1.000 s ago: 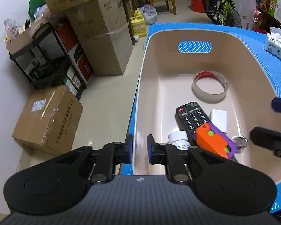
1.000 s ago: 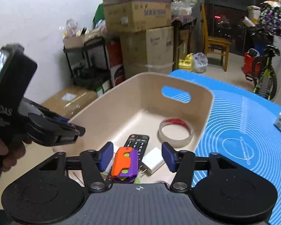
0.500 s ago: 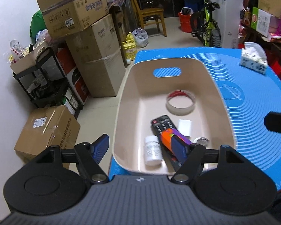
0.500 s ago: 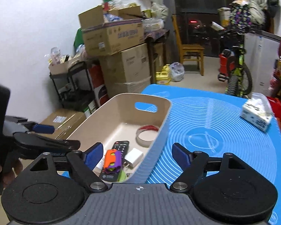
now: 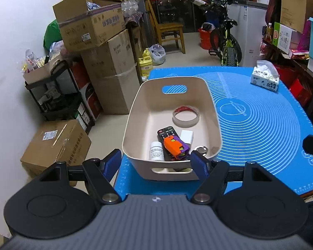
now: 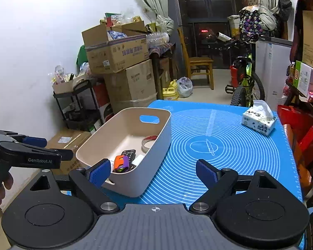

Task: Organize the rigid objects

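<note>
A beige bin (image 5: 217,125) (image 6: 156,145) stands on the blue mat (image 5: 260,129) (image 6: 219,145) at its left edge. In it lie a tape roll (image 5: 185,115), a black remote (image 5: 167,133), a white charger (image 5: 186,135), an orange and purple toy (image 5: 174,145) (image 6: 121,163), a white pill bottle (image 5: 156,151) and a small metal round thing (image 5: 201,150). My left gripper (image 5: 156,164) is open and empty, held back above the bin's near end. My right gripper (image 6: 153,174) is open and empty, above the mat beside the bin.
A tissue pack (image 5: 265,79) (image 6: 258,118) sits on the mat's far right. Cardboard boxes (image 5: 106,62), a black shelf cart (image 5: 58,91) and a box on the floor (image 5: 54,143) stand left of the table. A bicycle (image 5: 227,39) and chair (image 5: 169,29) are behind.
Both grippers have pulled back and up from the bin. The left gripper has opened from nearly shut to wide open. The right gripper has opened wider.
</note>
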